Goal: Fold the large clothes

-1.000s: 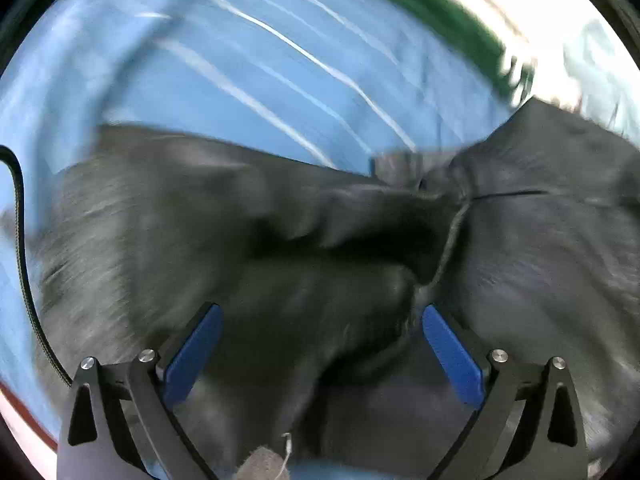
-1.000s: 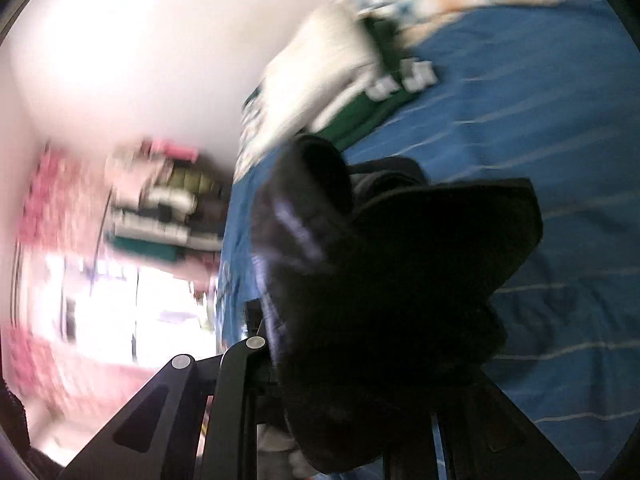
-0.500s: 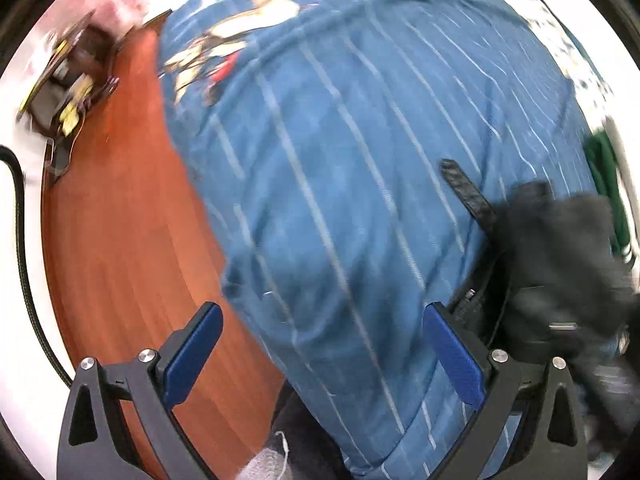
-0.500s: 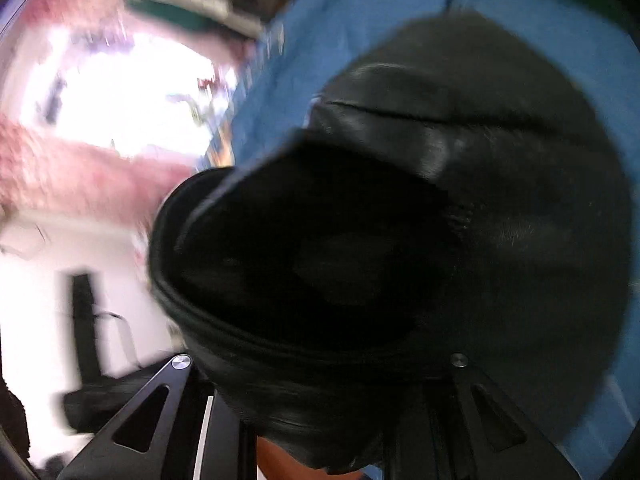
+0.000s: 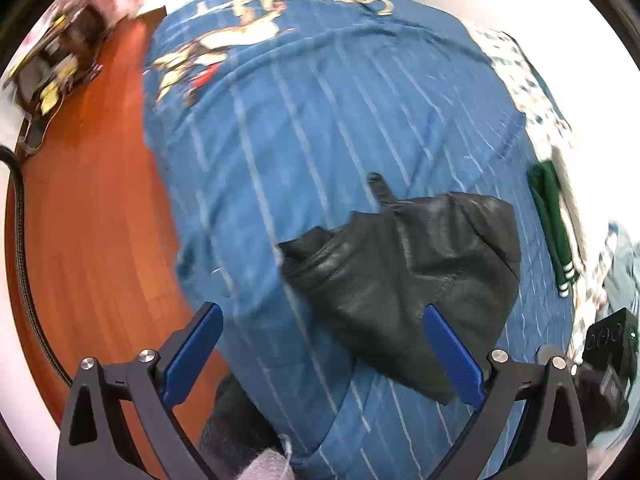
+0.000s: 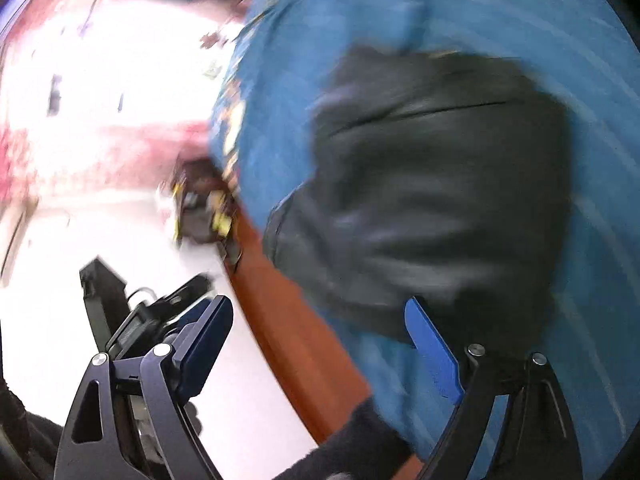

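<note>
Right gripper (image 6: 316, 344): jaws were opening — a second earlier clamped on the black jacket (image 5: 408, 276), now nothing between them.
Left gripper (image 5: 324, 352): spread, empty.
Jacket: lay bundled on the blue bedspread (image 5: 320, 120) — fold likely finished.

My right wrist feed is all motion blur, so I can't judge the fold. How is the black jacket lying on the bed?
Observer: In the left wrist view the black jacket lies as one compact folded bundle on the blue striped bedspread.
Operator: Is anything sticking out of it?
Observer: Yes, a narrow strap pokes out from its far edge onto the bedspread.
Operator: Is the left gripper on it?
Observer: No, the left gripper is open above the bed with nothing between its fingers.
</note>
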`<state>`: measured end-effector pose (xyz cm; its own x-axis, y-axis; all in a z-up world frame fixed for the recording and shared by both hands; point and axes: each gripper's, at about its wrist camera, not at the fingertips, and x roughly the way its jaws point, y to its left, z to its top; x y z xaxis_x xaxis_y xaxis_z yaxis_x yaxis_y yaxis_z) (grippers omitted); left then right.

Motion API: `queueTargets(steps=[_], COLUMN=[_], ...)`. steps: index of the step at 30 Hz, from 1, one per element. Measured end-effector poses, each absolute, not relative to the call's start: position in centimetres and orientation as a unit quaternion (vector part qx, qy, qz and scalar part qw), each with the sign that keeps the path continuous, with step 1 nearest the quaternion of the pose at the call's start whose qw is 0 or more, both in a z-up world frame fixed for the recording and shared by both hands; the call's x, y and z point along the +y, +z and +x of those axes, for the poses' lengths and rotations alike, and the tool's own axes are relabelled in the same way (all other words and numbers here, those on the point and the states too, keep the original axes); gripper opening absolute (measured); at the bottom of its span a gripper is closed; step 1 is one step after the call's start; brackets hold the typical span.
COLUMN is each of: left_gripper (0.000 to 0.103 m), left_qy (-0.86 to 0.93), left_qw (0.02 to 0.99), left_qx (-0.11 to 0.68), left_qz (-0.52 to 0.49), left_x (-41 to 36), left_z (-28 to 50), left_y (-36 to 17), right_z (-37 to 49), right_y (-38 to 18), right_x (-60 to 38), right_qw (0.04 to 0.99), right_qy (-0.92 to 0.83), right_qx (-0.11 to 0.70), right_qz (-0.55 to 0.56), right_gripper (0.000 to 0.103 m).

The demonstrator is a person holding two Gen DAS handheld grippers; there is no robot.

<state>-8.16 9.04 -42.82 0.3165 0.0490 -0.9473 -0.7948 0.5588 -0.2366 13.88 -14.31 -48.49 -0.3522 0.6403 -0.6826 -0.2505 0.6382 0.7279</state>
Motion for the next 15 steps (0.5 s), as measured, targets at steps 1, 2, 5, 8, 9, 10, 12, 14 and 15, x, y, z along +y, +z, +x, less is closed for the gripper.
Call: queueTargets(steps=[1,2,5,8,9,10,12,14,15], left_gripper=[0.102,0.102,0.102,0.102,0.102,0.103,0.103,0.103,0.103], left_qy=[0.288,0.283,0.285,0.287,0.284,0.282,0.275,0.277,0.279], left_qw=[0.725,0.726,0.720,0.683,0.675,0.668,0.671,0.683,0.686], left_qx=[0.512,0.515,0.524,0.551,0.556,0.560,0.554,0.559,0.561], left_qz=[-0.360,-0.357,-0.355,-0.384,-0.393,-0.401,-0.408,-0.381,-0.369], left_x=[8.8,8.6,8.7,9.7,10.0,10.5,10.9,10.9,10.8], left_z=[-7.4,-6.5,-4.2,-2.9,-2.8,-2.8,-3.0,-2.9,-2.9], left_y=[-43.4,-44.1,-47.5,-52.9,-54.1,-55.4,-56.0,-55.6,-55.2], right_z=[14.9,15.7,18.1,20.2,20.4,20.6,20.4,19.6,19.6], right_y=[-49.5,-51.0,-57.1,-63.1,-64.5,-65.3,-65.4,-64.5,-64.1], right_x=[-16.3,-18.2,-22.0,-21.5,-21.0,-20.2,-18.3,-16.7,-16.5], right_qw=[0.560,0.566,0.543,0.491,0.472,0.456,0.458,0.487,0.501], right_qy=[0.382,0.359,0.341,0.388,0.403,0.423,0.450,0.455,0.450], right_qx=[0.720,0.725,0.737,0.740,0.738,0.729,0.713,0.701,0.695], right_qz=[0.147,0.156,0.213,0.246,0.265,0.285,0.281,0.253,0.254], right_gripper=[0.089,0.089,0.089,0.091,0.094,0.097,0.097,0.095,0.090])
